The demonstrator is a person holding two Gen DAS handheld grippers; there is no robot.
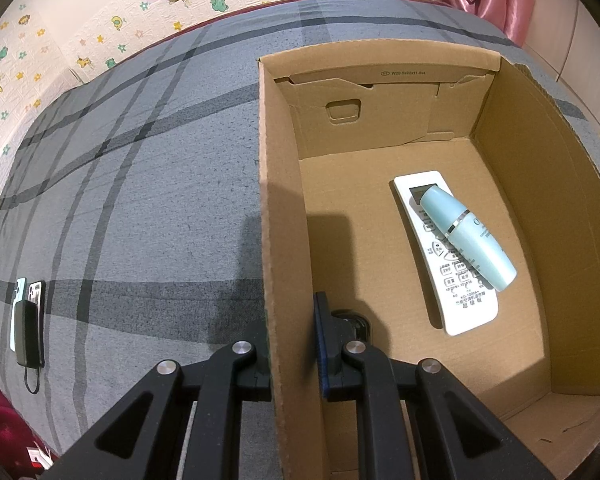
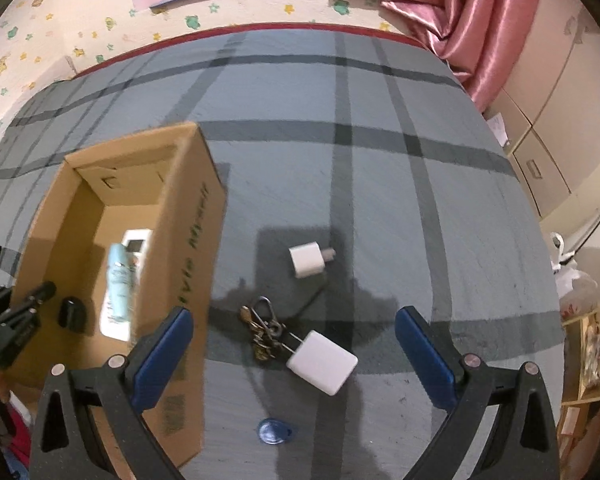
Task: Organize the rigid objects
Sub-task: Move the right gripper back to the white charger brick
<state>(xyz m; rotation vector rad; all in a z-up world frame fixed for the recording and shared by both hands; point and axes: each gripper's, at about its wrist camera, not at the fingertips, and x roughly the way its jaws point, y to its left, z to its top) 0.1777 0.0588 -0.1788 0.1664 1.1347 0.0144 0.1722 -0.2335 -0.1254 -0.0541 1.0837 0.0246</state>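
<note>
An open cardboard box (image 1: 284, 200) stands on a grey plaid bedsheet (image 1: 140, 200). In it lie a white remote (image 1: 466, 304) and a pale blue bottle (image 1: 468, 232) across it. My left gripper (image 1: 290, 344) is shut on the box's left wall, one finger inside and one outside. A small black object (image 1: 354, 322) sits on the box floor by the inner finger. My right gripper (image 2: 294, 344) is open above a white charger (image 2: 322, 362) and a bunch of keys (image 2: 264, 332). A smaller white plug (image 2: 308, 260) lies further off. The box (image 2: 188, 240) stands to the left.
A blue key fob (image 2: 276, 430) lies on the sheet near the right gripper. Phones and a black power bank (image 1: 28, 320) lie at the sheet's left edge. A pink curtain (image 2: 460, 20) and cabinets (image 2: 548, 140) are to the right.
</note>
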